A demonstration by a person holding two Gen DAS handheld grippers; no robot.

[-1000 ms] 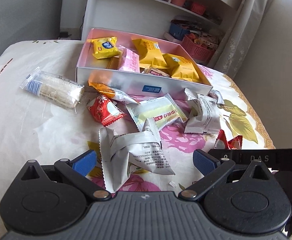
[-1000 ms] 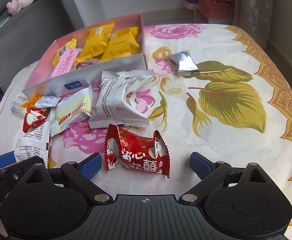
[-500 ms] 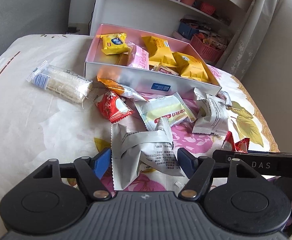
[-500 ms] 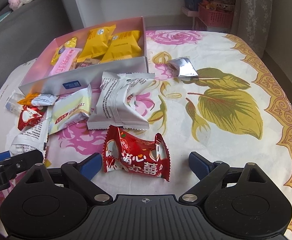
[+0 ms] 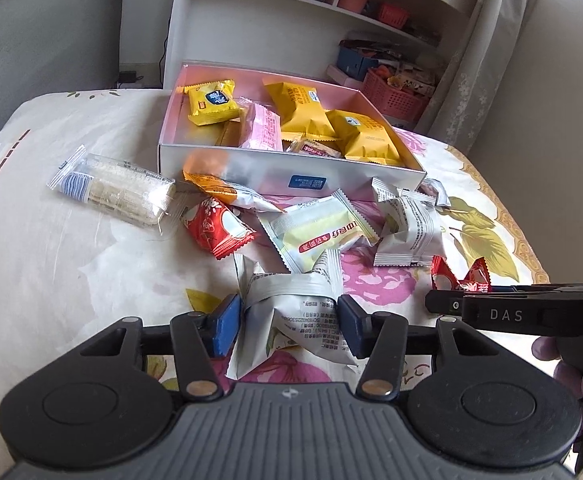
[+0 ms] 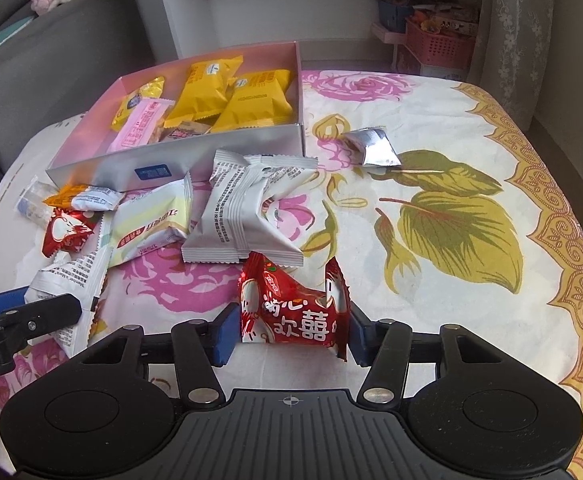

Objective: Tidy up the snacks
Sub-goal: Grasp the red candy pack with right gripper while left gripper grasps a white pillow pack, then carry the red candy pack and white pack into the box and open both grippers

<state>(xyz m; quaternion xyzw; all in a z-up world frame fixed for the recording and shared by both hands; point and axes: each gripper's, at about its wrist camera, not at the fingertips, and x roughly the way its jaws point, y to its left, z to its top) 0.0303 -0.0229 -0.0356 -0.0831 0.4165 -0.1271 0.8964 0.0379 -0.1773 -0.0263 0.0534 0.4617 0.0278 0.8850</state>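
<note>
Glossy foil red wrapper point(image 6: 293, 312) (crinkled); matt printed cloth tablecloth point(image 6: 451, 280).

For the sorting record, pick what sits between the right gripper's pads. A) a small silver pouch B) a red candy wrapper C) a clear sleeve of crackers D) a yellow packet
B: in the right wrist view the red candy wrapper stands crumpled between the blue pads of the right gripper, whose jaws are closing on it.
</note>
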